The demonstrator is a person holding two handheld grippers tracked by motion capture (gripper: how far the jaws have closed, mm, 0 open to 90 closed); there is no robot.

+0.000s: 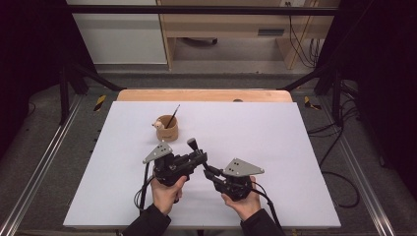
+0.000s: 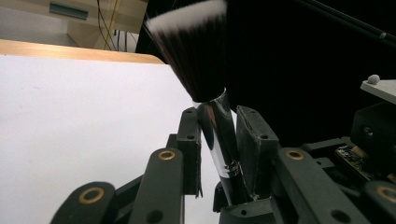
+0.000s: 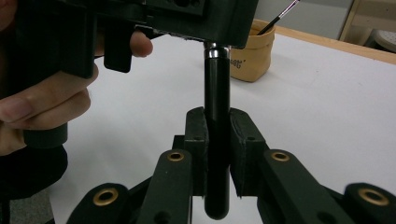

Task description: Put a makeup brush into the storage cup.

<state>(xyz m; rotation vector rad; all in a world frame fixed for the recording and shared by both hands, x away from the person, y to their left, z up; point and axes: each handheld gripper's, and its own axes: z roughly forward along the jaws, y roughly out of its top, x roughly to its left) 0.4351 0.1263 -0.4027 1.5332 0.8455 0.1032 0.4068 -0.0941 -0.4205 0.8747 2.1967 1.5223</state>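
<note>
Gripping one makeup brush [image 1: 193, 145] between them, the person's two grippers meet near the middle of the white table [image 1: 275, 142]. The right gripper [image 3: 216, 135] has its jaws closed on the black handle of the brush, which stands upright between its pads in the right gripper view, rounded end down. The left gripper [image 2: 219, 140] takes the same brush higher up, at the shiny metal collar just under the bristles; in the left gripper view its two pads sit against that collar on either side, clamped on it. The dark bristles with pale tips fan out above its jaws.

From the high view, the left gripper [image 1: 199, 158] comes in from the left and the right gripper [image 1: 209, 172] from the lower right, their tips almost touching, with the head of the brush poking up just above them. A hand [image 1: 166, 192] holds the left tool and another hand [image 1: 242, 201] holds the right one, both forearms in dark sleeves at the near edge of the table.

Farther back and a little to the left stands a small tan cup [image 1: 167, 129], well apart from the grippers. A thin brush [image 1: 172, 117] leans out of it, tilted up to the right, and a small pale figure clings at its left rim. The right gripper view shows that cup [image 3: 252, 56] behind the held handle.
</note>
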